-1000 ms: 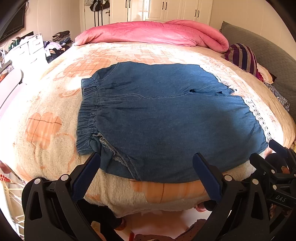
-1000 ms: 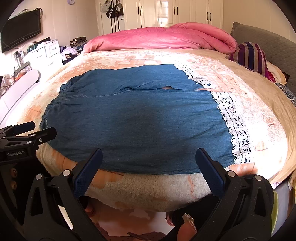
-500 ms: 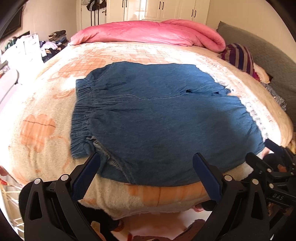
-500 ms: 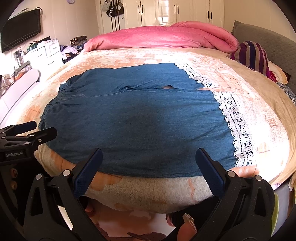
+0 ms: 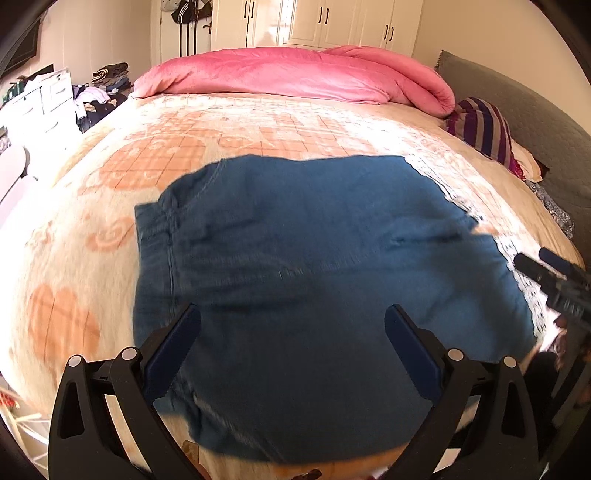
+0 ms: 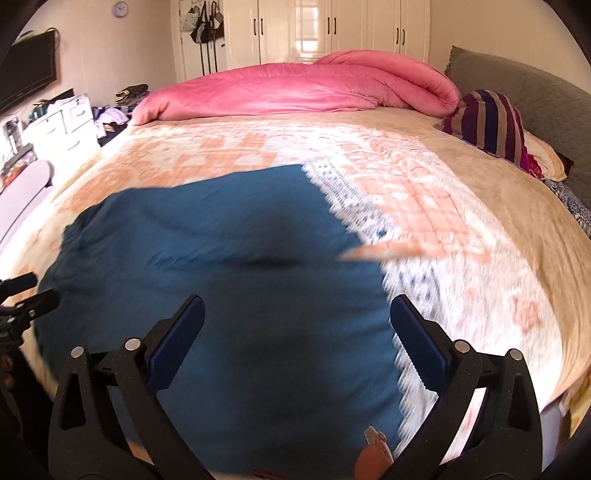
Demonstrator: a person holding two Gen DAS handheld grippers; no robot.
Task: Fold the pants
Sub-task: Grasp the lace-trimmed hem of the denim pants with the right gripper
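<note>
Blue denim pants (image 5: pixel 314 266) with white lace hems (image 6: pixel 354 206) lie flat across the near part of the bed, waistband to the left. My left gripper (image 5: pixel 291 336) hangs open above the waist half, nothing between its blue pads. My right gripper (image 6: pixel 295 328) is open too, over the near leg by the lace hem. Each view catches the other gripper at its edge: the right gripper (image 5: pixel 554 280) at far right of the left wrist view, the left gripper (image 6: pixel 22 295) at far left of the right wrist view. Both views are motion-blurred.
The bed has a cream and orange blanket (image 5: pixel 184 155). A rolled pink duvet (image 5: pixel 295 74) lies across the far side, a striped pillow (image 5: pixel 484 129) and grey headboard (image 5: pixel 524 122) to the right. White drawers (image 5: pixel 40 103) and piled clothes stand left; wardrobes (image 6: pixel 332 29) behind.
Both grippers have moved forward and in over the bed, from beyond its near edge to above the pants. The pants lie as before. Both stay open.
</note>
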